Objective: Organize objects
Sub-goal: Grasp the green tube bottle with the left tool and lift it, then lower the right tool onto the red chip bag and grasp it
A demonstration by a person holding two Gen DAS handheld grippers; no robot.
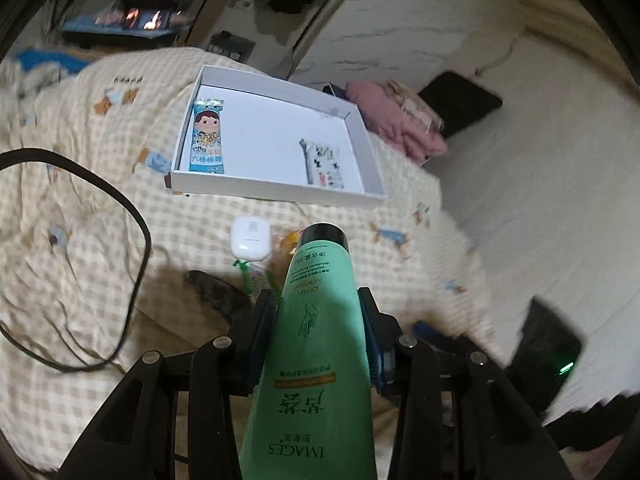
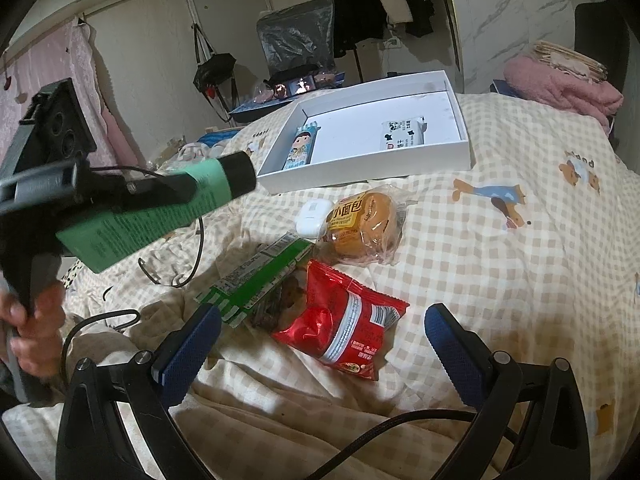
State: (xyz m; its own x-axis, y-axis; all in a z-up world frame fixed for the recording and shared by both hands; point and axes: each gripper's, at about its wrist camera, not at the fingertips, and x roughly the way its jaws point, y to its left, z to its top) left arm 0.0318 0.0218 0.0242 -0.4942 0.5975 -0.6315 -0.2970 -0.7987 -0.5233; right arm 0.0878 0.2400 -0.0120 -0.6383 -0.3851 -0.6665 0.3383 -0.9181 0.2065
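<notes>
My left gripper is shut on a green hand-cream tube with a black cap, held above the bed; it also shows in the right wrist view. A white shallow box lies ahead, holding a blue candy packet and a white cow-print packet. My right gripper is open and empty above a red snack bag. Near it lie a green packet, a wrapped bun and a white earbud case.
The bed has a checked cream quilt. A black cable loops on the left. A pink folded blanket sits at the far right edge. A black device lies on the floor at right.
</notes>
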